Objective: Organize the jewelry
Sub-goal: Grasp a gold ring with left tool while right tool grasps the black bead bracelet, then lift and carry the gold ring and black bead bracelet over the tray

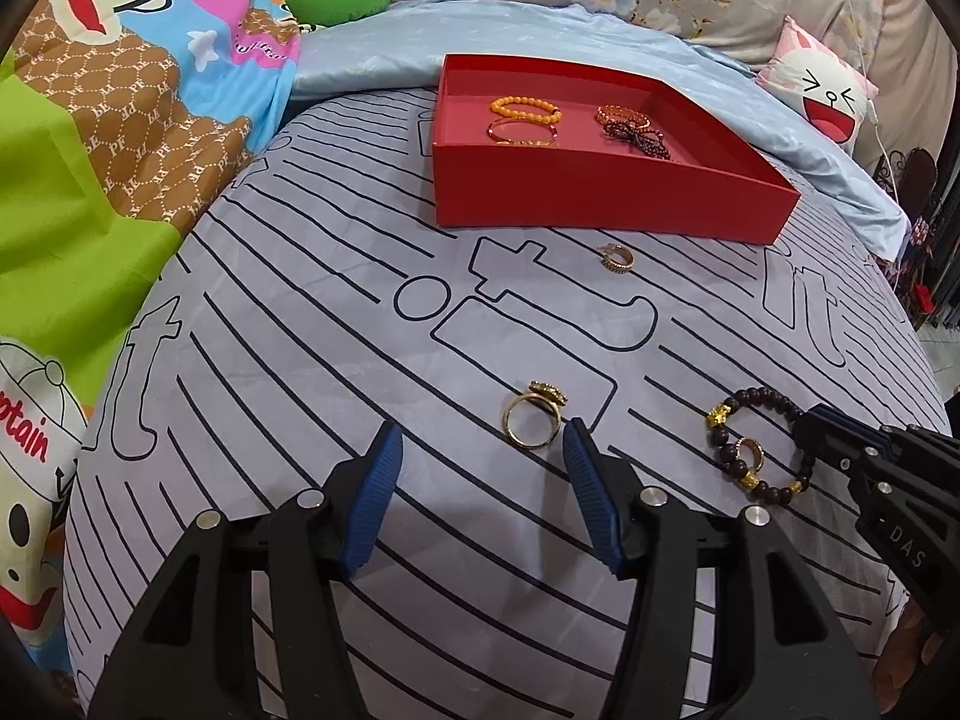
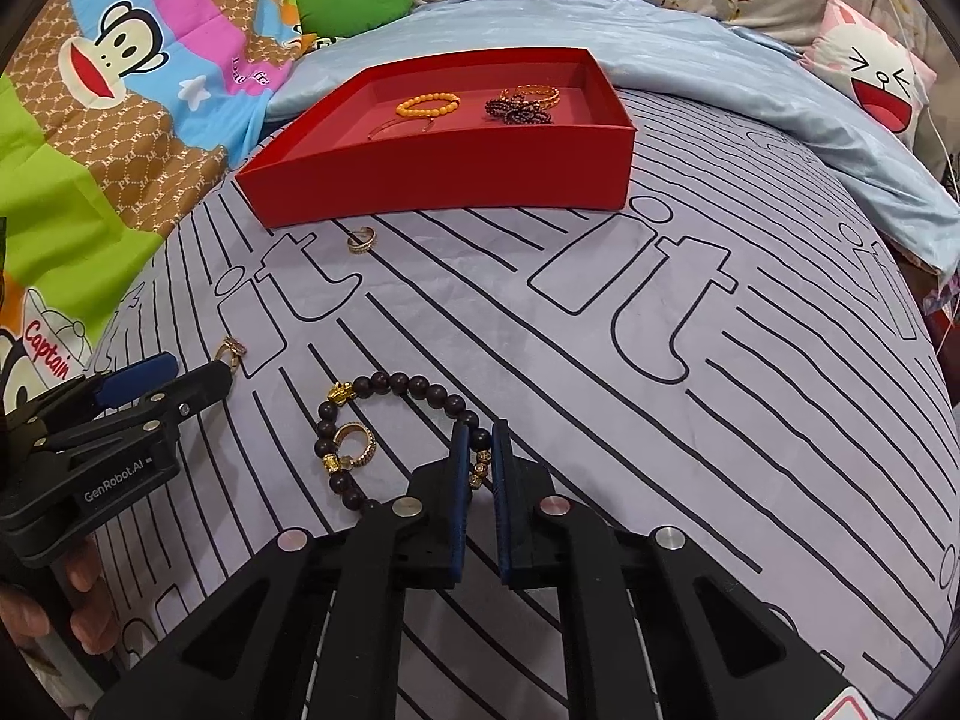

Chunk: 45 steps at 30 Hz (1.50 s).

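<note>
The right wrist view alone shows the right gripper [image 2: 478, 441] clenched on the dark beaded bracelet [image 2: 384, 387] at six o'clock. The left view shows the left gripper [image 1: 480, 450] released, a gold ring [image 1: 531, 420] beside its right finger, the red box [image 1: 600, 204] at twelve o'clock.

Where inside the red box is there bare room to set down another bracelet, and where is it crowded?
In the red box, the floor is bare along the left wall beside the orange bead bracelet, and at the near right corner. The middle is crowded: the orange bracelet, a gold bangle and the dark bead strand lie close together.
</note>
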Tool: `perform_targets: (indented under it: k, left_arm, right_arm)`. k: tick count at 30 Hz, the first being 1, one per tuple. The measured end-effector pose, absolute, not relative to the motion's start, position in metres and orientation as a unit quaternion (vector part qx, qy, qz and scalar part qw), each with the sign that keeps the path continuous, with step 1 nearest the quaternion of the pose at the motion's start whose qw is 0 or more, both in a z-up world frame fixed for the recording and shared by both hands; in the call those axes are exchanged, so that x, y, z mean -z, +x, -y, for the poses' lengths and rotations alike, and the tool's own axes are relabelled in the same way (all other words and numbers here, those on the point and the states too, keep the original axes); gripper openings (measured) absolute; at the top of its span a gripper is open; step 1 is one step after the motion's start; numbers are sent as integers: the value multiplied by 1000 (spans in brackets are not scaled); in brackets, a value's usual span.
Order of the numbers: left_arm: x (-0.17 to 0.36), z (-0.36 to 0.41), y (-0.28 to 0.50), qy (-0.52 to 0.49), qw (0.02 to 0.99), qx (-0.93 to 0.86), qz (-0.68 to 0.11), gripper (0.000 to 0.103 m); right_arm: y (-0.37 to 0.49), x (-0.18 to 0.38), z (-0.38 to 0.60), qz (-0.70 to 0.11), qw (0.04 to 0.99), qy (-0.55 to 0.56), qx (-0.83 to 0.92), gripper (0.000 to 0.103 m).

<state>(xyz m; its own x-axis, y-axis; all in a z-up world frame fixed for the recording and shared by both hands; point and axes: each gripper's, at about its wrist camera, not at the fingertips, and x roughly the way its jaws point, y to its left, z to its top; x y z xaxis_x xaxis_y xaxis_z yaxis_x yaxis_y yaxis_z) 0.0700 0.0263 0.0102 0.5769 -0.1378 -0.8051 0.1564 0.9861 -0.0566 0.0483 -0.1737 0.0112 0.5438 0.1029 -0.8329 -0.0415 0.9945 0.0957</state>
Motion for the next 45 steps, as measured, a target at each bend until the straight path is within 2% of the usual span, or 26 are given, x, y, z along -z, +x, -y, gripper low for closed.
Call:
perform_targets:
  k: [10, 13, 14, 17, 18, 45]
  left_arm:
    - [-8, -18, 77, 27, 890, 84, -446, 52]
    - [-9, -16, 77, 28, 891, 86, -446, 48]
    - [-9, -15, 78, 29, 891, 87, -446, 44]
    - [-10, -14, 78, 31, 890, 96, -445, 22]
    - [-11, -14, 78, 28, 888, 100, -447, 19]
    - [-20, -14, 66, 9, 879, 120, -462, 19]
  right_arm:
    - [48, -11, 173, -475, 879, 30, -40, 7]
    - [48, -11, 173, -475, 879, 29, -40, 7]
    - [48, -11, 174, -474, 879, 30, -41, 7]
    - [48, -12, 174, -475, 879, 33, -41, 7]
    - [48, -12, 174, -475, 878, 34, -41, 7]
    - [37, -31, 178, -464, 881, 69, -58, 7]
